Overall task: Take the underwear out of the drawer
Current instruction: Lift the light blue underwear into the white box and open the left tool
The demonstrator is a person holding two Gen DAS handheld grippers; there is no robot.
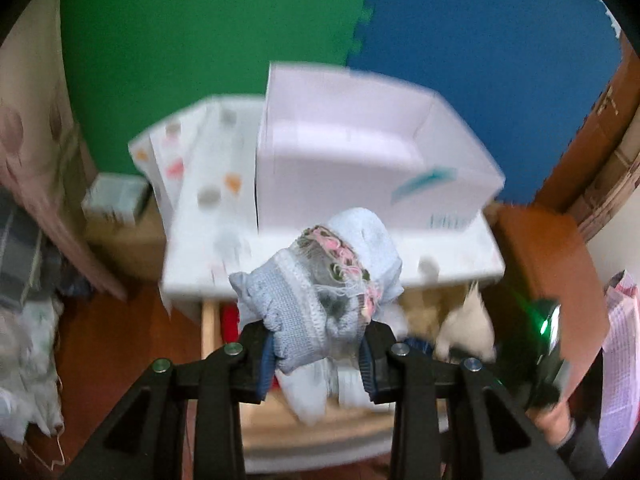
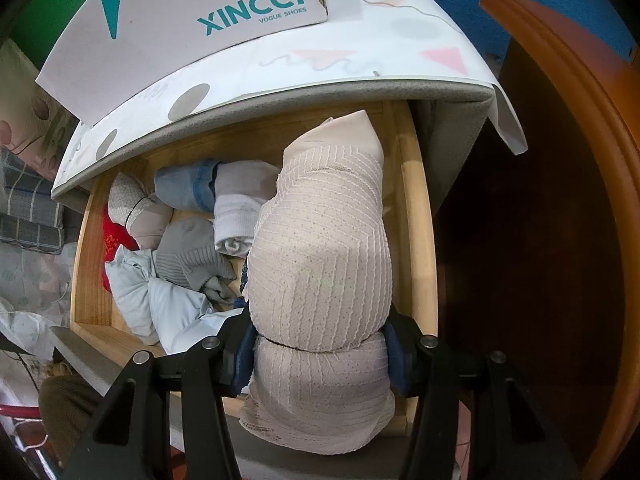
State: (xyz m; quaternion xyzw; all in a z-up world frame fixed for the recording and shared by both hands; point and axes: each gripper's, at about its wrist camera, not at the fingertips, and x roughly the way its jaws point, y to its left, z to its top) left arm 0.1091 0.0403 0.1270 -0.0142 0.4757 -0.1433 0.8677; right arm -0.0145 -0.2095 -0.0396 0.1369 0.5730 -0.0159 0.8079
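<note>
My left gripper (image 1: 318, 354) is shut on a rolled light-blue underwear with a pink floral lace band (image 1: 320, 292), held above the open wooden drawer (image 1: 208, 328). My right gripper (image 2: 320, 354) is shut on a rolled beige lace underwear (image 2: 320, 264), held over the right side of the drawer (image 2: 420, 216). Inside the drawer lie several rolled garments: a blue one (image 2: 188, 188), a white one (image 2: 236, 216), a grey one (image 2: 192, 256) and a pale blue one (image 2: 156, 300). The right gripper with its beige roll (image 1: 466, 328) also shows in the blurred left wrist view.
A white XINCCI shoe box (image 2: 192, 12) (image 1: 360, 152) stands on the patterned white cabinet top (image 2: 320, 68) above the drawer. An orange-brown wooden piece of furniture (image 2: 560, 160) stands at the right. Fabric piles (image 1: 28, 300) lie at the left. Green and blue foam mats (image 1: 200, 20) are behind.
</note>
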